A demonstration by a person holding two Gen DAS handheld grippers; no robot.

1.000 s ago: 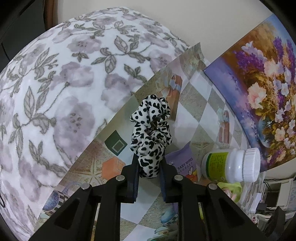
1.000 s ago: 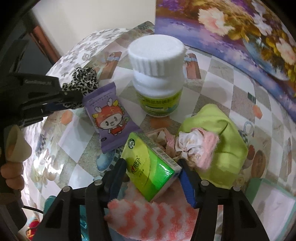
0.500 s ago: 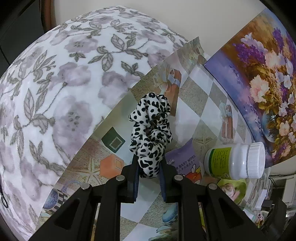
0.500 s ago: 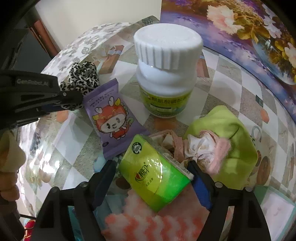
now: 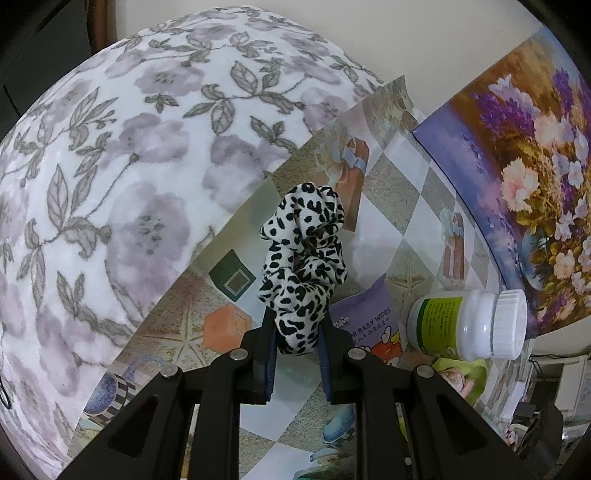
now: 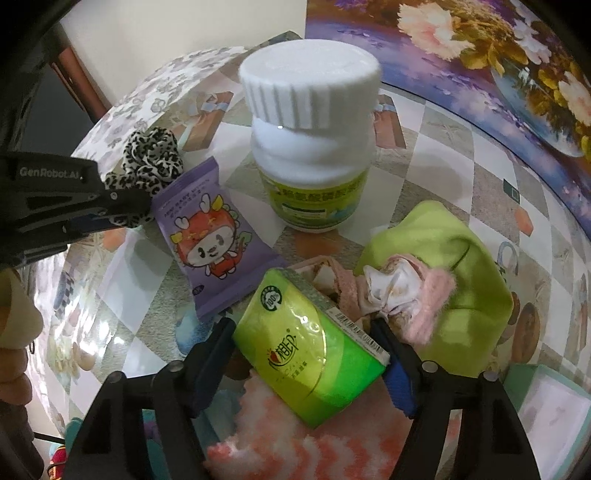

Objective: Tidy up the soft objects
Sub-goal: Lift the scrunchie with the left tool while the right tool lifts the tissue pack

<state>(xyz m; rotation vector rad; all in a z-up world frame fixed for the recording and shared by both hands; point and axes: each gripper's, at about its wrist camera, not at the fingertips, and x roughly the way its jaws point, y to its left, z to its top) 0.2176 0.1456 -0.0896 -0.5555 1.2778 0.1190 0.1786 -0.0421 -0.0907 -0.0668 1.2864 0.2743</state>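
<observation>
**Here: two grippers over a patterned tabletop**

Nearest, the right gripper (image 6: 306,354) straddles a green tissue pack (image 6: 314,347), its jaws closing, the pads not clearly pressing it. The pack lies on a pink-striped sock (image 6: 295,443), beside a green cloth (image 6: 454,280). Past them a purple wipes packet (image 6: 207,240) and a white bottle (image 6: 310,147) rest on the glossy checkered tablecloth (image 6: 443,155). The left gripper (image 5: 297,354) pinches a spotted scrunchie (image 5: 303,258), held just above that cloth. Beyond, a floral purple bedspread (image 5: 129,166) meets the table edge; a flower painting (image 5: 535,166) leans against the pale wall (image 5: 424,33).
</observation>
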